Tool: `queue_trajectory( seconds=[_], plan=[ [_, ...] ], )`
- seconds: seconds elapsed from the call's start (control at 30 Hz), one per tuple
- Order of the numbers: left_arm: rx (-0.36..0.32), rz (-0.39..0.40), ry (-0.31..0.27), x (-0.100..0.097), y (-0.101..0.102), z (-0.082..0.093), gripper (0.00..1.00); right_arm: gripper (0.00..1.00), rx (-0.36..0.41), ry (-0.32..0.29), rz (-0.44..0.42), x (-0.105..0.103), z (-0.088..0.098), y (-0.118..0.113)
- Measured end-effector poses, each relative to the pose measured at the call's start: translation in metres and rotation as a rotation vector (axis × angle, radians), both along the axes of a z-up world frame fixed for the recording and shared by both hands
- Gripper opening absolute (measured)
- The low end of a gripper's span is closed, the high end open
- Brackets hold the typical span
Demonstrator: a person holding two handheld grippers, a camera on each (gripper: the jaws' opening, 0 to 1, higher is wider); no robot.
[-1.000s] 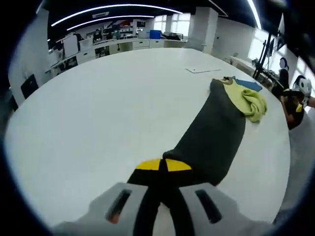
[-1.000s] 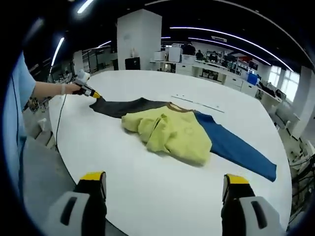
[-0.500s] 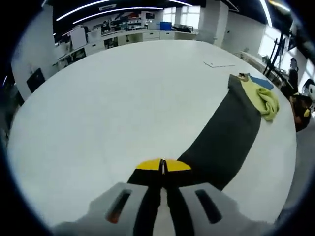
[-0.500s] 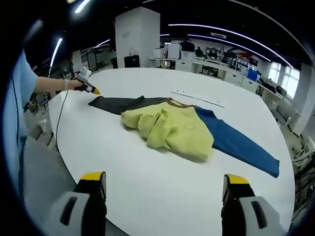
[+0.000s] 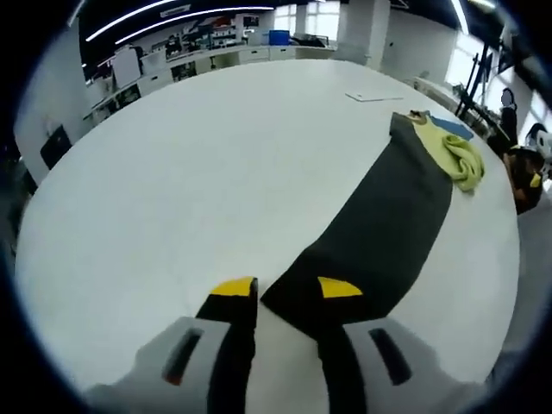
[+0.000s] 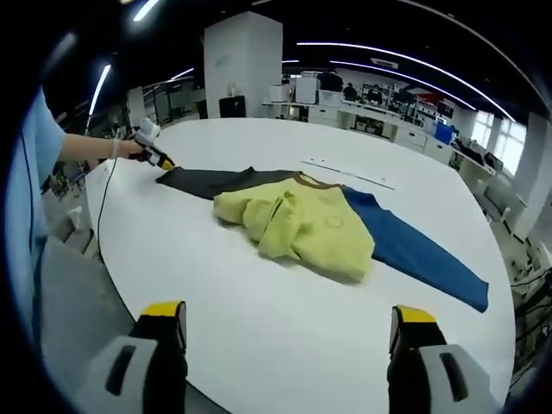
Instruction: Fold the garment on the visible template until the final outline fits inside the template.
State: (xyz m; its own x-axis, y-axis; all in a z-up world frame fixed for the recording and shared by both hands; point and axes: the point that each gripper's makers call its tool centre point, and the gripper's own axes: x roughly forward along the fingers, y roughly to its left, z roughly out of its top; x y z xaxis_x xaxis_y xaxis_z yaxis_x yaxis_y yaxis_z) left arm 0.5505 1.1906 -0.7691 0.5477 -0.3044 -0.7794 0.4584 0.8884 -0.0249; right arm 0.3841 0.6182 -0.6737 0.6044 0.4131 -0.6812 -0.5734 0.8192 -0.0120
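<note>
White table (image 6: 259, 336) carries the garment (image 6: 302, 226): a bunched yellow body between a dark sleeve (image 5: 379, 228) and a blue sleeve (image 6: 414, 254). Beyond the garment lies a paper sheet (image 5: 373, 97). Left gripper (image 5: 287, 289) jaws stand parted astride the dark cuff; right gripper (image 6: 289, 315) gapes wide, holding nothing.

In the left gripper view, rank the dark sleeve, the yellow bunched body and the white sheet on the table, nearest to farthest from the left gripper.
1. dark sleeve: its end lies between the open left gripper jaws.
2. yellow bunched body: upper right.
3. white sheet: farthest, beyond the garment.
</note>
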Motion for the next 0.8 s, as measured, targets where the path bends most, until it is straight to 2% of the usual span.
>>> queue_trajectory(
  seconds=[0.07, 0.17, 0.23, 0.33, 0.47, 0.53, 0.8],
  plan=[
    [-0.015, 0.023, 0.013, -0.001, 0.000, -0.001, 0.22, 0.99, 0.003, -0.001, -0.004, 0.000, 0.001, -0.001],
    [0.015, 0.035, 0.029, -0.004, 0.003, -0.006, 0.20, 0.99, 0.005, -0.006, -0.005, -0.001, 0.003, 0.000],
    [0.007, 0.037, 0.022, -0.001, 0.004, -0.008, 0.17, 0.99, 0.006, -0.006, -0.008, -0.001, 0.003, 0.000],
    [-0.005, 0.043, 0.021, -0.004, 0.002, -0.008, 0.02, 0.99, 0.003, -0.003, -0.007, -0.002, 0.001, 0.000],
    [-0.005, 0.050, 0.015, -0.004, 0.004, -0.010, 0.01, 0.99, 0.008, -0.002, -0.004, -0.002, 0.000, 0.002],
    [0.024, 0.046, -0.007, -0.002, 0.008, -0.009, 0.00, 0.99, 0.007, -0.002, -0.003, -0.002, -0.001, 0.002],
    [0.021, 0.118, 0.007, -0.002, 0.015, -0.007, 0.00, 0.99, 0.008, 0.000, -0.010, -0.002, -0.002, -0.001]
  ],
)
